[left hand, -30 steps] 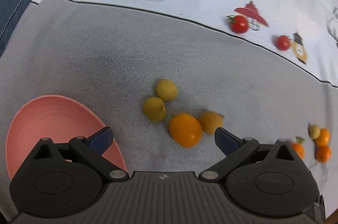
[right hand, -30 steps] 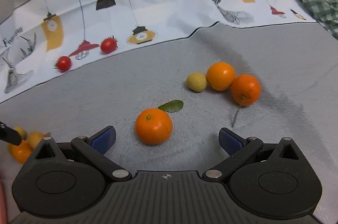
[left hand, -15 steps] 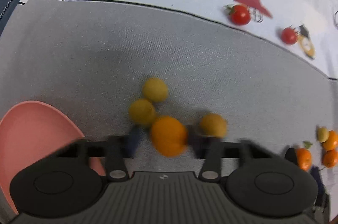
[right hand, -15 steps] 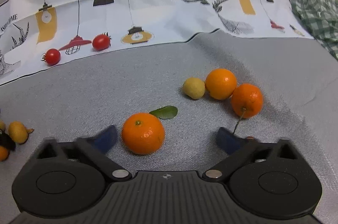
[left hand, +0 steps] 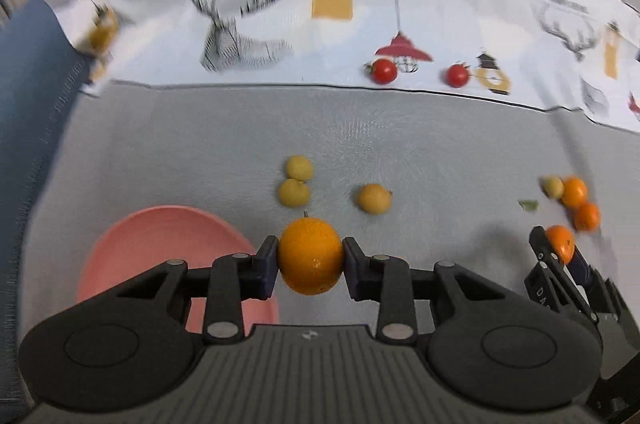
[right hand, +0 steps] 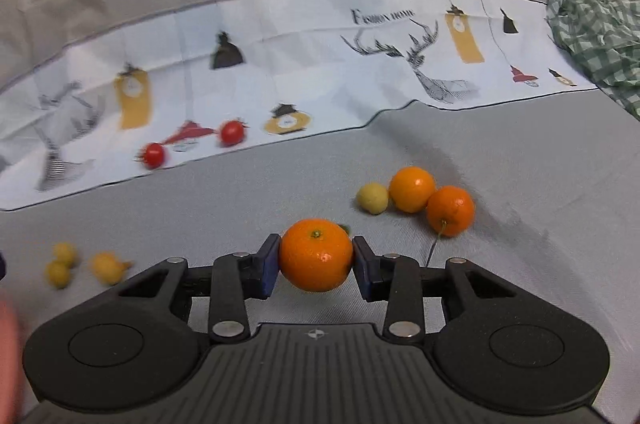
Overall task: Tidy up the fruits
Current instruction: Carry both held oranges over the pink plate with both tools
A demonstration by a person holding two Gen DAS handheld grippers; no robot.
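Observation:
My left gripper (left hand: 311, 258) is shut on an oval orange fruit (left hand: 311, 244), lifted above the grey cloth beside the pink plate (left hand: 160, 236). Three small yellow fruits (left hand: 294, 193) lie just beyond it. My right gripper (right hand: 316, 258) has its jaws closing, and its pads press both sides of a tangerine (right hand: 316, 244) held a little off the cloth. Two oranges (right hand: 412, 189) and a small yellow fruit (right hand: 372, 198) lie past it on the right. In the left wrist view the right gripper (left hand: 560, 252) shows at the far right with that tangerine.
Two cherry tomatoes (left hand: 383, 70) rest on the printed white cloth (left hand: 332, 36) at the back. A green leaf (left hand: 528, 205) lies near the oranges. A green checked cloth (right hand: 592, 32) is bunched at the far right. A dark blue edge (left hand: 28, 84) borders the left.
Both grippers went from wide open to closed on fruit. The left took the oval orange fruit and rose with it. The right closed around the tangerine and lifted slightly.

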